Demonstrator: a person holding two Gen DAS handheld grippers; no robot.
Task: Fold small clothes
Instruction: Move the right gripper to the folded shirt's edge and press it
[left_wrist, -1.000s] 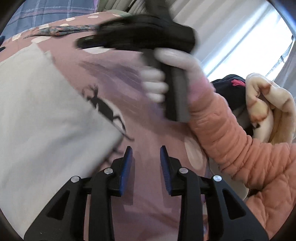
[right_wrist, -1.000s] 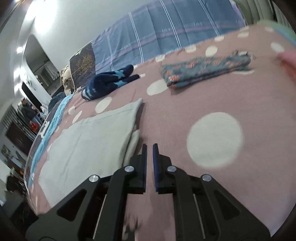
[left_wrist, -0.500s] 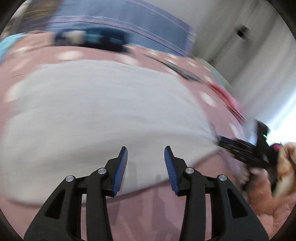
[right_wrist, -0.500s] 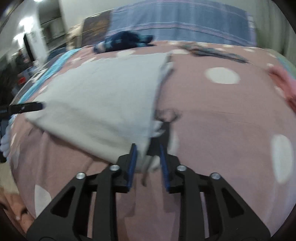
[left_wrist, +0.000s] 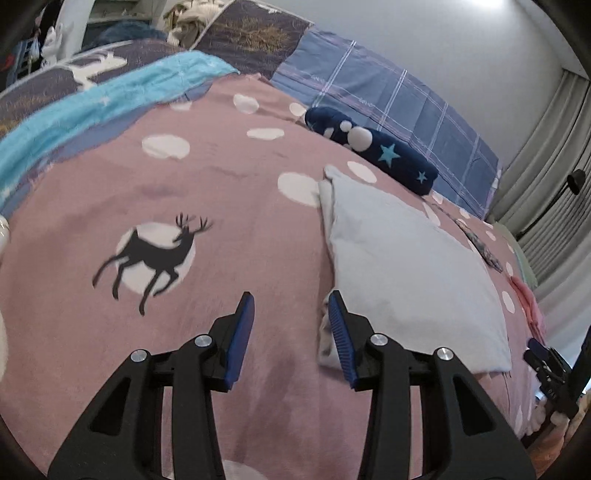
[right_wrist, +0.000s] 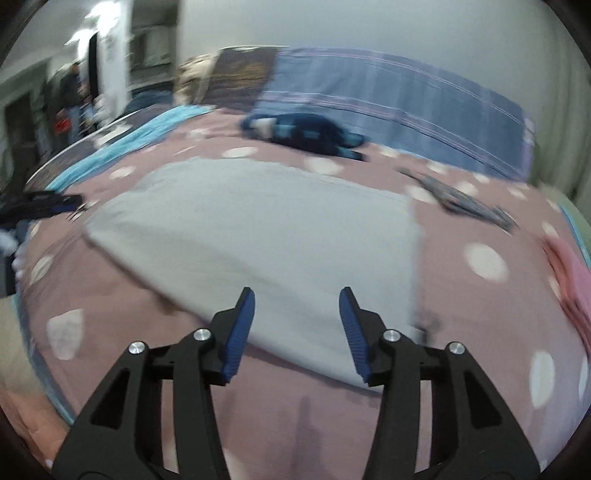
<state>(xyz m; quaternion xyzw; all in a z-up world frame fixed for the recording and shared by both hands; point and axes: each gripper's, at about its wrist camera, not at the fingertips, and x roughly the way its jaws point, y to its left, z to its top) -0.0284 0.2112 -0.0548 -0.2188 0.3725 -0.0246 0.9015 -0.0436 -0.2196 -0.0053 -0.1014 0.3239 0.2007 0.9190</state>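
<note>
A light grey garment (left_wrist: 410, 273) lies flat and folded on the pink dotted bedspread (left_wrist: 221, 192); it also shows in the right wrist view (right_wrist: 280, 236). My left gripper (left_wrist: 291, 317) is open and empty, just left of the garment's near corner, its right finger touching or just over the edge. My right gripper (right_wrist: 297, 314) is open and empty, over the garment's near edge. The right gripper also shows at the far right of the left wrist view (left_wrist: 550, 373). The left gripper shows at the left edge of the right wrist view (right_wrist: 40, 205).
A rolled navy star-print garment (left_wrist: 373, 147) lies behind the grey one. A folded dark floral piece (right_wrist: 465, 201) and a pink piece (right_wrist: 570, 273) lie to the right. Blue plaid pillows (left_wrist: 388, 96) and a turquoise blanket (left_wrist: 92, 107) line the far side.
Both grippers have opened wider; the right was nearly shut a second ago. The left gripper has swung left to the garment's corner. The right gripper has moved over the near edge.
</note>
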